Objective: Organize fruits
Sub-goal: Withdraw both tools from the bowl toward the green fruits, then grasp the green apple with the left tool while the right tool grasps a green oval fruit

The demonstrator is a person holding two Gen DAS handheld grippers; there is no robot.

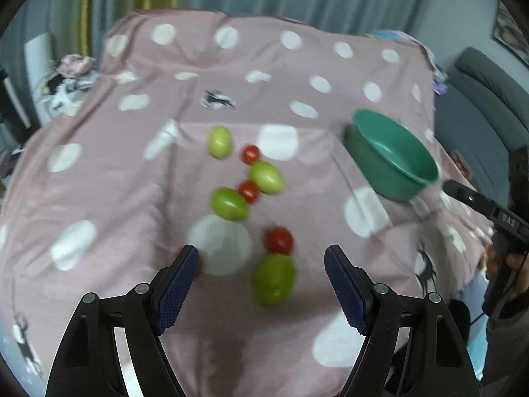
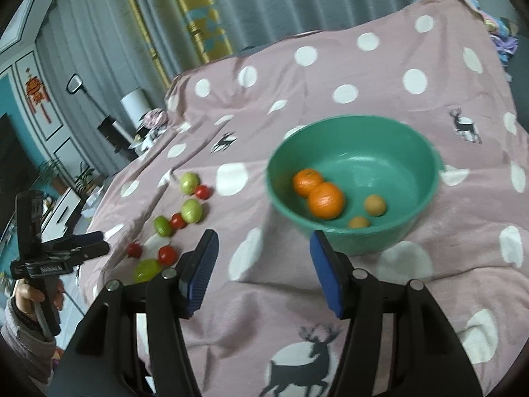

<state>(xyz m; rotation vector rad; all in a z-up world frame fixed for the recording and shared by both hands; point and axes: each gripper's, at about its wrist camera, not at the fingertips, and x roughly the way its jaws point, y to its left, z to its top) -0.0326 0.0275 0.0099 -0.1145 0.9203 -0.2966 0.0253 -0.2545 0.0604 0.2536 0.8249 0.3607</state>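
My left gripper (image 1: 261,274) hovers wide open over the nearest green fruit (image 1: 274,278) on the spotted cloth (image 1: 99,165); I judge sorting half done, next a descent and squeeze; my right gripper (image 2: 263,264), also wide, faces the green bowl (image 2: 420,205) holding oranges (image 2: 325,200); lettering on the tools is unreadable.

From the left wrist we look down closely over the scattered fruits (image 1: 251,192); from the right wrist we face the green bowl (image 2: 353,178) nearby. Both views share these.
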